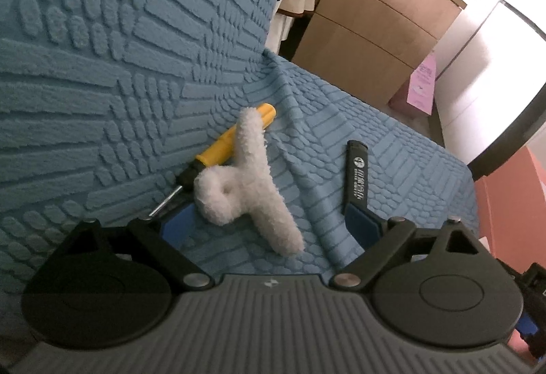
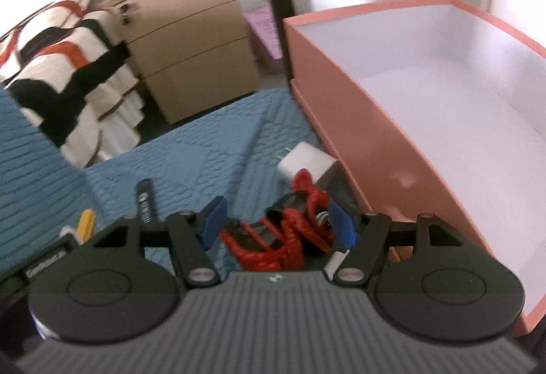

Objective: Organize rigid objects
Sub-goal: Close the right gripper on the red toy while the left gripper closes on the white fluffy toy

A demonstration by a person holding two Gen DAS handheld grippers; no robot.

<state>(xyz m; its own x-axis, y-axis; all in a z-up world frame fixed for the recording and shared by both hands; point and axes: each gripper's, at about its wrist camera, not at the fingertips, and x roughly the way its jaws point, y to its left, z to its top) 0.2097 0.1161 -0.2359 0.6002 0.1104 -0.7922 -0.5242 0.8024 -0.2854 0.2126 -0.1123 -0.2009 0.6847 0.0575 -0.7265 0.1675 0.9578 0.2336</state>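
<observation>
your left gripper (image 1: 269, 223) has its fingers wide apart around the fluffy white clip (image 1: 245, 182); lower squarely before squeezing, clear of the yellow screwdriver (image 1: 225, 143) touching it. your right gripper (image 2: 278, 220) looks clamped on the red-corded black thing (image 2: 290, 230); lift it over the near wall of the pink box (image 2: 358, 135), which stands open alongside.
</observation>
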